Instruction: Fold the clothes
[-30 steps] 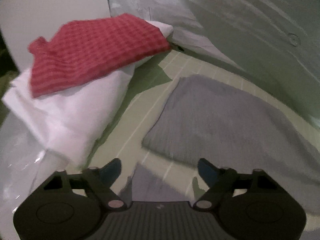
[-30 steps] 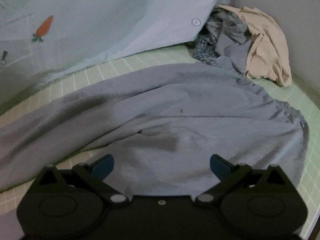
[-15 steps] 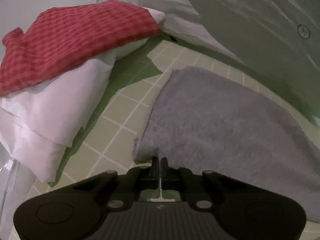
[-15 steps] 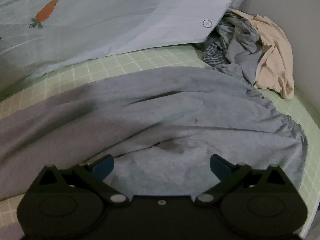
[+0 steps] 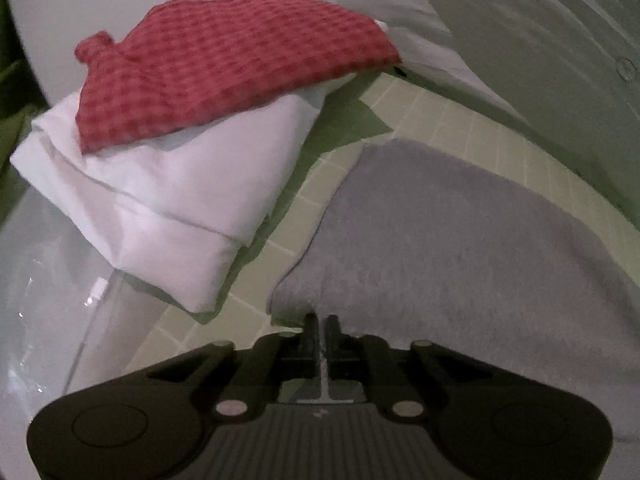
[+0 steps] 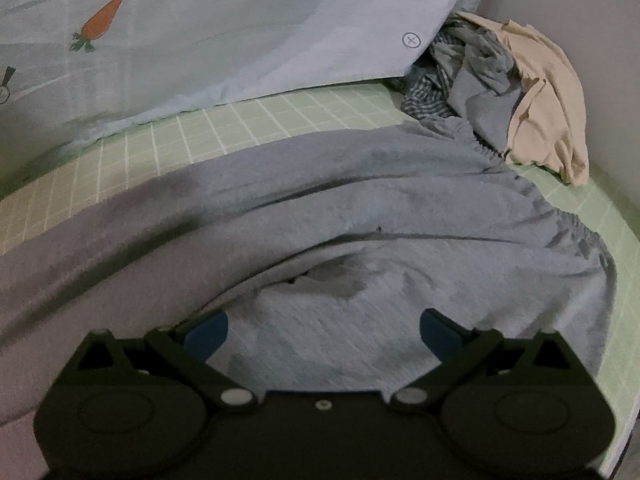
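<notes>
A grey garment [image 5: 440, 240] lies spread on the green checked sheet [image 5: 440, 112]. My left gripper [image 5: 320, 322] has its fingers nearly together at the garment's near left corner, with the hem pinched between them. Its jaws are opening slightly. In the right wrist view the same grey garment [image 6: 360, 200] stretches across the sheet [image 6: 240, 128], with its gathered waistband at the right. My right gripper [image 6: 323, 330] hovers open over a rumpled part, with its blue pads [image 6: 206, 332] wide apart and nothing gripped.
A red checked cloth [image 5: 224, 64] rests on a folded white garment [image 5: 160, 200] to the left. A pale blue carrot-print cover [image 6: 240, 20] lies along the back. At the far right is a heap with a beige garment [image 6: 548, 120]. Clear plastic [image 5: 40, 280] sits at the lower left.
My left gripper went from wide open to closed on the grey garment's corner and has shifted a little with it. The right gripper stayed open and almost still.
</notes>
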`<state>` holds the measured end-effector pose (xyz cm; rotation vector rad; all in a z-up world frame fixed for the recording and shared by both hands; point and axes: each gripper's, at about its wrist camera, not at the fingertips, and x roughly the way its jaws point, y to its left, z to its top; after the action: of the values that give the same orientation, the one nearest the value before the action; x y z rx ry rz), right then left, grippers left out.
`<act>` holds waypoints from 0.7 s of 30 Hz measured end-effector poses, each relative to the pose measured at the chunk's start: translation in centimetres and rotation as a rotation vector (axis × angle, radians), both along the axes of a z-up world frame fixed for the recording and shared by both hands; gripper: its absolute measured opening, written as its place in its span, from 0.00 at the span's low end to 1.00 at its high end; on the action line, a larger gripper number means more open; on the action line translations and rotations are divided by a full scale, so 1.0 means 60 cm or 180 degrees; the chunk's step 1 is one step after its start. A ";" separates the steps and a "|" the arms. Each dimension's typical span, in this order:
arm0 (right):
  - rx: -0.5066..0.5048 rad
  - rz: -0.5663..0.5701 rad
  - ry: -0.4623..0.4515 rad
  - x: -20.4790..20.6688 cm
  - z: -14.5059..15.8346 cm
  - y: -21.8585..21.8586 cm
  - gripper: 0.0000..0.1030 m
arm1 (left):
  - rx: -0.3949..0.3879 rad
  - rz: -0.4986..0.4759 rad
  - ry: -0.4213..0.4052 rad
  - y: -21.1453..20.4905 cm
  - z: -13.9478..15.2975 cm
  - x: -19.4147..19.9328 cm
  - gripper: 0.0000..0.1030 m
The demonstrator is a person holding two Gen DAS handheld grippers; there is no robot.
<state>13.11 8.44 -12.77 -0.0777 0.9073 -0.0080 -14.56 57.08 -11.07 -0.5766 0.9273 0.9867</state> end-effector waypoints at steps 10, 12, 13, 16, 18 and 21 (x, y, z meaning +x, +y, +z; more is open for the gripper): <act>0.0238 0.0054 -0.0238 0.121 0.015 0.039 1.00 | 0.0335 -0.0144 0.0002 0.063 0.032 0.085 0.68; 0.0372 -0.0021 -0.0238 0.156 0.010 0.049 0.99 | 0.0347 -0.0188 0.0030 0.080 0.024 0.106 0.74; 0.0445 -0.0062 -0.0231 0.174 0.007 0.053 0.94 | 0.0353 -0.0217 0.0066 0.087 0.019 0.119 0.74; 0.0583 -0.0210 -0.0171 0.229 -0.013 0.067 0.85 | 0.0361 -0.0267 0.0205 0.110 -0.004 0.153 0.76; 0.0710 -0.0326 -0.0093 0.258 -0.029 0.072 0.77 | 0.0340 -0.0228 0.0274 0.128 -0.019 0.169 0.78; 0.0819 -0.0502 0.0002 0.291 -0.049 0.078 0.58 | 0.0324 -0.0110 0.0278 0.151 -0.035 0.179 0.78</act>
<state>30.58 13.09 -15.74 0.2333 0.9065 -0.0378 -3.83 66.13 -13.19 -0.4335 0.9555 1.0283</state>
